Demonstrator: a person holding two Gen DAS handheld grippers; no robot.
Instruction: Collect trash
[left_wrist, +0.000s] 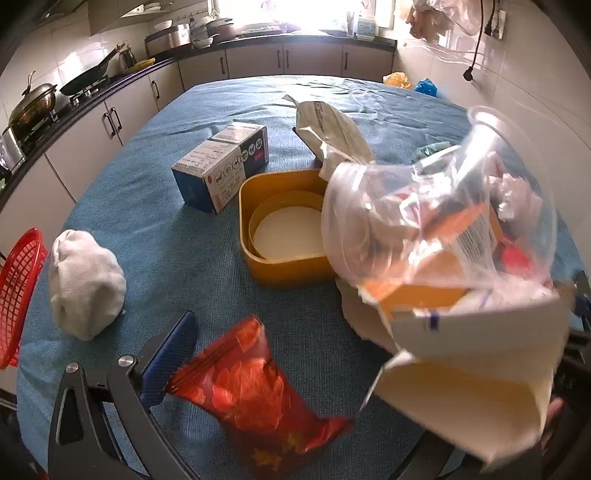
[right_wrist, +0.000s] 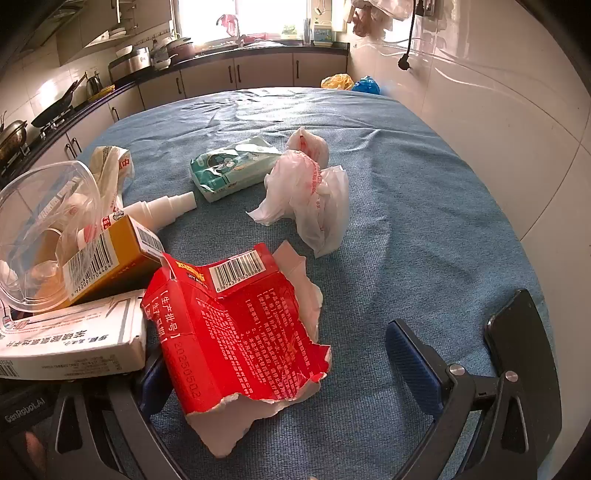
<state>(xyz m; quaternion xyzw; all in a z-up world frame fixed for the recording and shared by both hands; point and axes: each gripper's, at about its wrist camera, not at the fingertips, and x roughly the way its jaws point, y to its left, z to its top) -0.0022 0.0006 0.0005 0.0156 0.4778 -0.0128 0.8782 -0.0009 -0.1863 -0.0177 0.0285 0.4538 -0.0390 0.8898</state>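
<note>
Both claws stand wide and hold nothing. At the lower left of the left view, the left gripper (left_wrist: 332, 373) shows one blue pad; a blurred white carton (left_wrist: 476, 384) hides the other. One red wrapper (left_wrist: 255, 391) lies between. In the right view, the right gripper (right_wrist: 291, 373) straddles one torn red box (right_wrist: 236, 332), its left pad half hidden.

Home kitchen: stove wok (left_wrist: 31, 105), cabinets (left_wrist: 255, 61).
</note>
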